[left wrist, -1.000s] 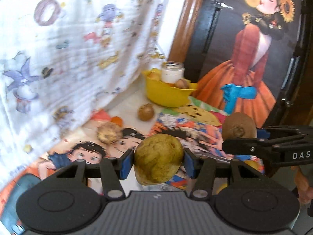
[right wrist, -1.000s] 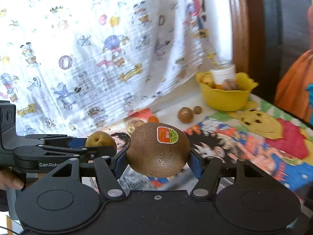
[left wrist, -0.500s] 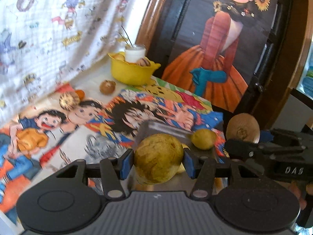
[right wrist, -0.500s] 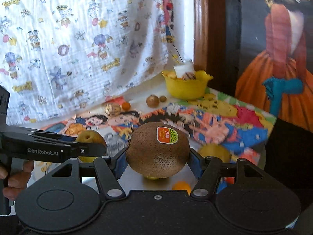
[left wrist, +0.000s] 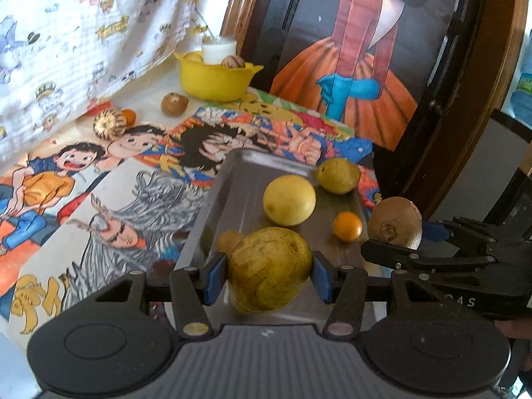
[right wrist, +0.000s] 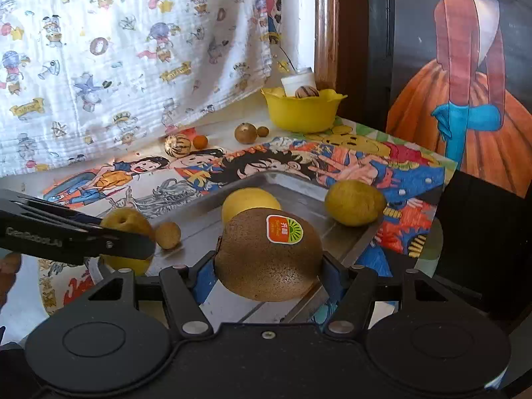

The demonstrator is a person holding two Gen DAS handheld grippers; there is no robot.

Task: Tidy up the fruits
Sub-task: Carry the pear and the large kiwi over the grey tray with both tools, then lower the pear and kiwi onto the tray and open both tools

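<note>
left gripper (left wrist: 268, 274) clamps yellow-green pear (left wrist: 267, 267); right gripper (right wrist: 267, 266) clamps brown kiwi (right wrist: 267, 252). both fruits hang above near end of metal tray (left wrist: 232, 179), tray directly ahead and below. right gripper beside left, toward tray's right edge. likely next: lower, release.

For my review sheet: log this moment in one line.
left gripper: shut on pear | right gripper: shut on kiwi | both above metal tray

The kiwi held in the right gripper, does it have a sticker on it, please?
Yes, the kiwi clamped in the right gripper carries an orange and green sticker on its upper face.
</note>
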